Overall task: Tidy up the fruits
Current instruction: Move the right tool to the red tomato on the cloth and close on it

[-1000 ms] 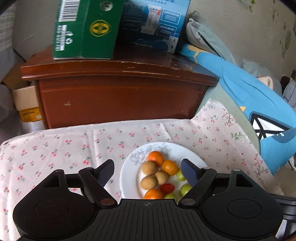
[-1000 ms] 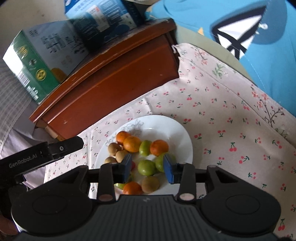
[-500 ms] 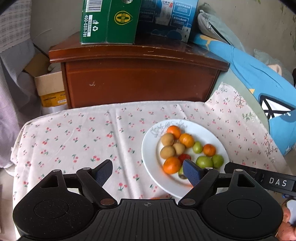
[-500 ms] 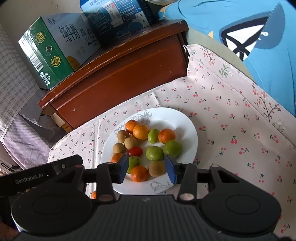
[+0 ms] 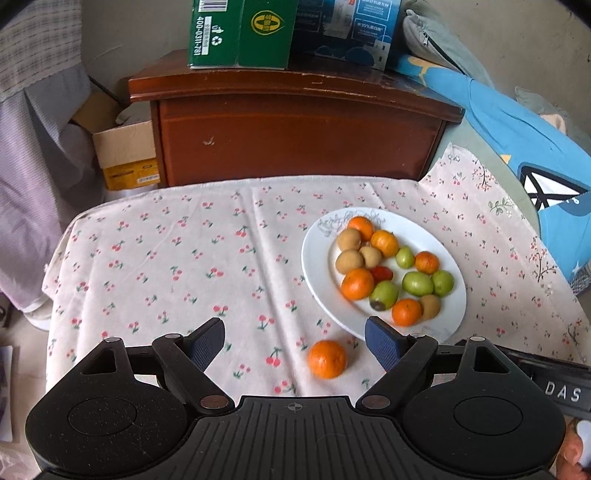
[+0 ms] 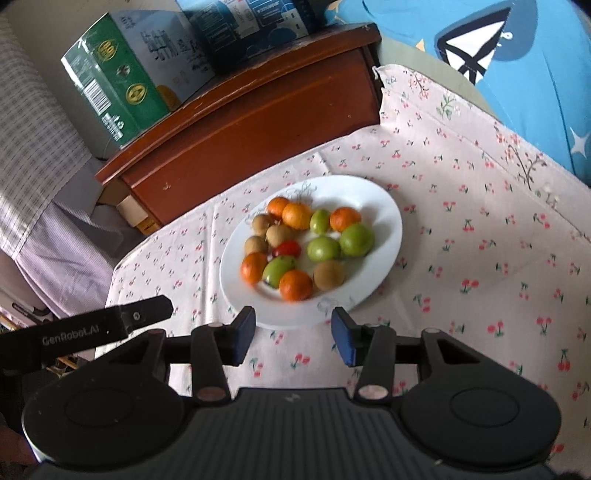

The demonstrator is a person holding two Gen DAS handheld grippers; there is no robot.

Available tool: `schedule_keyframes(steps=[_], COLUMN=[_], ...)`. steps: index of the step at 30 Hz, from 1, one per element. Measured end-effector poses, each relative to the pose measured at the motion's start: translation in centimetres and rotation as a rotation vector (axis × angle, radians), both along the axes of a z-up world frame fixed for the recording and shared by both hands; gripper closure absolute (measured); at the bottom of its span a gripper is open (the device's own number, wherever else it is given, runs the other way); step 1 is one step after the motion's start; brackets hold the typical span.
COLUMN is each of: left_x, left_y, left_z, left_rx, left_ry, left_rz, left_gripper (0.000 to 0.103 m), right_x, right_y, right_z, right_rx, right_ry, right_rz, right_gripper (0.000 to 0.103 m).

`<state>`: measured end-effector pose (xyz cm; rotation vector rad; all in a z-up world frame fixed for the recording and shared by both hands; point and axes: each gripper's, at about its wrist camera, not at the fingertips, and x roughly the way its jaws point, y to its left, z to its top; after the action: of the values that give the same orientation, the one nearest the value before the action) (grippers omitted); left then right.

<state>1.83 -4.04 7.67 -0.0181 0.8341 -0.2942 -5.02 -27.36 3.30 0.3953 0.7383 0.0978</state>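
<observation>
Lettering on the green carton (image 5: 240, 33) reads "400-0311-781" beside a barcode and a recycling mark; the blue carton (image 5: 345, 27) next to it carries print too small to read. Both stand on the brown cabinet (image 5: 295, 122). "DAS" shows on the right tool's side in the left view, "GenRobot.AI" on the left tool's arm in the right view. The white plate (image 6: 388, 206) on the cherry-print cloth (image 5: 166, 266) over the counter holds 5 oranges, 4 green fruits, 4 brown fruits and 1 red tomato (image 6: 286, 248). 1 loose orange (image 5: 327, 359) lies on the cloth just off the plate's near rim. The left tool (image 5: 294, 345) stands wide and empty. The right tool (image 6: 293, 334), narrower and empty, has just been opening.
</observation>
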Motion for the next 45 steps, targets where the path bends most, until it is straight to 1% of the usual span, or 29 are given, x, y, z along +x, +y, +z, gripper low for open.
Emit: schedule_keyframes(steps=[6,11,18,21,25,29,32,34,35,38,41,45], left_x=[-1.2,-2.2,-3.5,-3.5,-3.5,-3.4,-3.3,-3.3,-3.3,-3.2,-3.1,-2.9], left_y=[0.8,2.1,3.8,4.4,4.7,4.7,4.6,4.5,4.4,4.3,4.0,3.5], left_z=[-0.5,-0.6,-0.3,-0.1,-0.1,-0.1,-0.2,-0.3,-0.3,-0.5,-0.8,-1.3], left_rx=[0.019,0.000,-0.024,-0.038,-0.034,-0.032,-0.029,-0.026,-0.023,-0.019,-0.015,-0.012], left_ry=[0.017,0.035,0.027,0.019,0.011,0.010,0.011,0.011,0.012,0.014,0.021,0.026], left_rz=[0.023,0.067,0.124,0.147,0.169,0.173,0.170,0.166,0.164,0.158,0.150,0.130], left_gripper=[0.019,0.019,0.019,0.019,0.019,0.019,0.019,0.019,0.019,0.019,0.019,0.019], right_x=[-1.6,-2.8,-4.3,-4.6,-4.5,-4.3,-4.2,-4.0,-3.9,-3.9,-3.8,-3.9], right_y=[0.9,1.8,3.6,5.0,6.5,7.6,8.3,8.7,8.8,9.0,9.2,9.1], right_z=[-0.7,-1.3,-3.0,-3.6,-4.0,-4.3,-4.5,-4.8,-4.9,-5.2,-5.3,-5.3], right_rx=[-0.003,-0.015,-0.021,-0.064,-0.127,-0.176,-0.232,-0.267,-0.281,-0.317,-0.326,-0.327], right_ry=[0.013,0.022,0.051,0.044,0.020,-0.005,-0.025,-0.032,-0.032,-0.045,-0.056,-0.058], right_rz=[0.019,0.045,0.107,0.143,0.188,0.225,0.244,0.253,0.255,0.257,0.272,0.277], right_gripper=[0.056,0.056,0.056,0.056,0.056,0.057,0.057,0.060,0.064,0.071,0.078,0.078])
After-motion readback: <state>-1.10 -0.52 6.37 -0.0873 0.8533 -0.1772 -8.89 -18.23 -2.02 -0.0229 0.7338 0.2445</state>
